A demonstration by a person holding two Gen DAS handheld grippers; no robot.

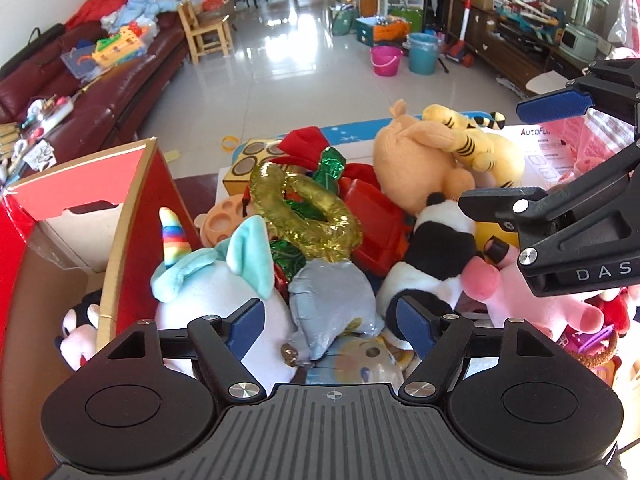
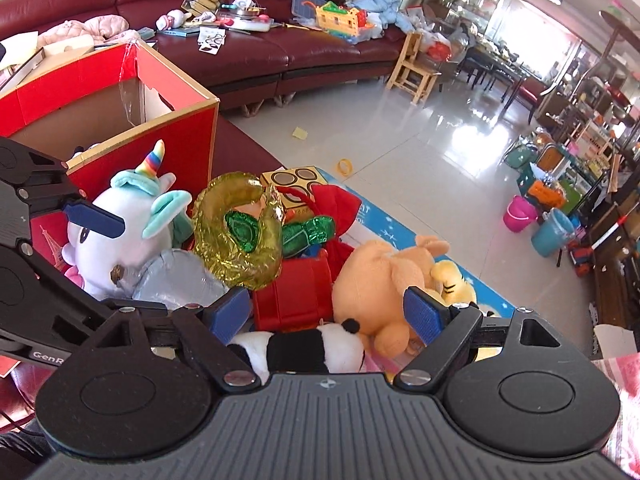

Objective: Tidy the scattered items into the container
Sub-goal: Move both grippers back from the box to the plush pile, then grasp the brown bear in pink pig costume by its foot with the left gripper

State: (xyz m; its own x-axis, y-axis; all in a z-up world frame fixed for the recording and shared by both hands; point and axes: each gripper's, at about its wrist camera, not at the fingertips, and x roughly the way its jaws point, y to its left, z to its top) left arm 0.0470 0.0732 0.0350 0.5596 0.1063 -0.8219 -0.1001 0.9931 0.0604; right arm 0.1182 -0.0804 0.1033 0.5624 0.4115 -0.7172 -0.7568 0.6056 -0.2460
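Two tongs, left (image 1: 330,322) and right (image 2: 328,314), both released and empty, poised over the toy heap to pick. Unicorn (image 1: 218,280), panda (image 2: 304,348) and foil balloon (image 2: 240,232) lie piled beside the red box (image 2: 132,92), one plush already inside.

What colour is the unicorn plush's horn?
Rainbow-striped: the unicorn plush's horn shows bands of several colours, clearest in the left wrist view.

Crinkly glossy foil balloon (image 1: 304,216), plush unicorn (image 1: 224,292)

A heap of toys (image 1: 332,216) lies right of the open box (image 1: 80,216), sofa (image 1: 80,92) behind.
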